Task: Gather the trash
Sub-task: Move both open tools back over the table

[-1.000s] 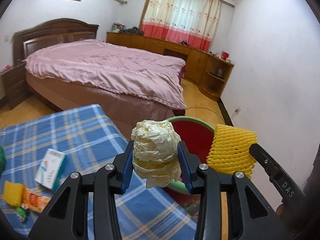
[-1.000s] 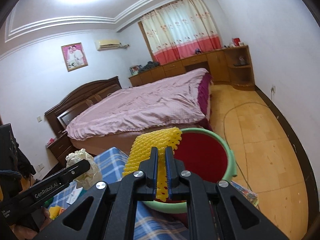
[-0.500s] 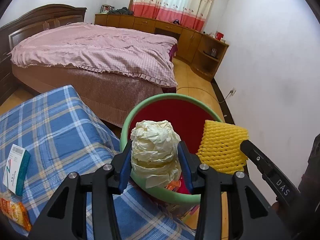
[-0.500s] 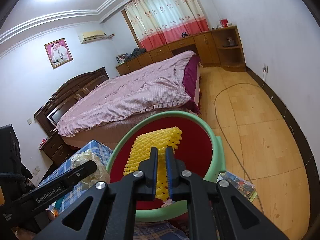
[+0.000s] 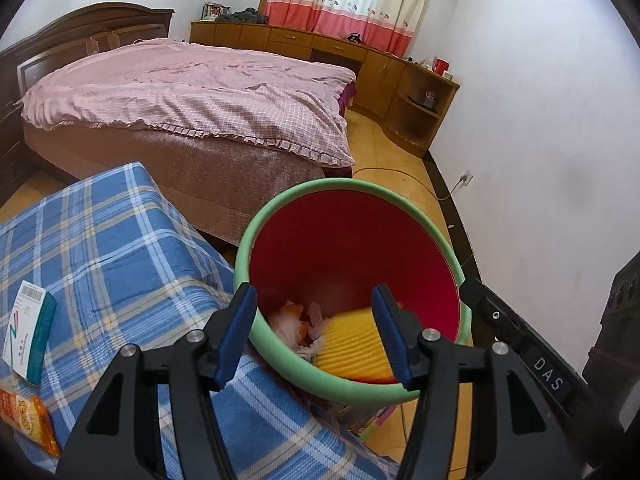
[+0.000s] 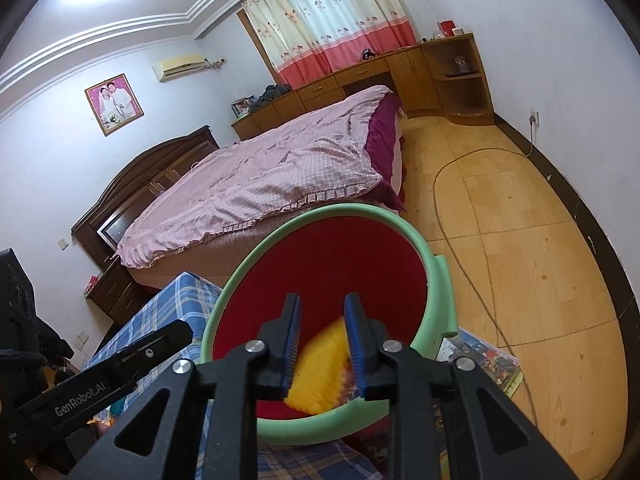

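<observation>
Below the fingers (image 6: pixel 355 332), yellow netting (image 6: pixel 320 376)

right gripper (image 6: pixel 322 334) just opened; yellow foam net (image 6: pixel 320 378) inside bin (image 6: pixel 436 280).

Your yellow foam net (image 5: pixel 352 344) lies inside the green-rimmed red bin (image 5: pixel 280 356), beside crumpled wrappers (image 5: pixel 296 322).

1. "DAS" is showing in white letters on the black side of the right gripper (image 5: pixel 516 336), seen from the left wrist view.
2. "GenRobot.AI" is showing in white on the black side of the left gripper (image 6: pixel 120 372), seen from the right wrist view.
3. A barcode is showing on the white-and-teal box (image 5: pixel 30 332); its small print is reading too blurred to make out.
</observation>
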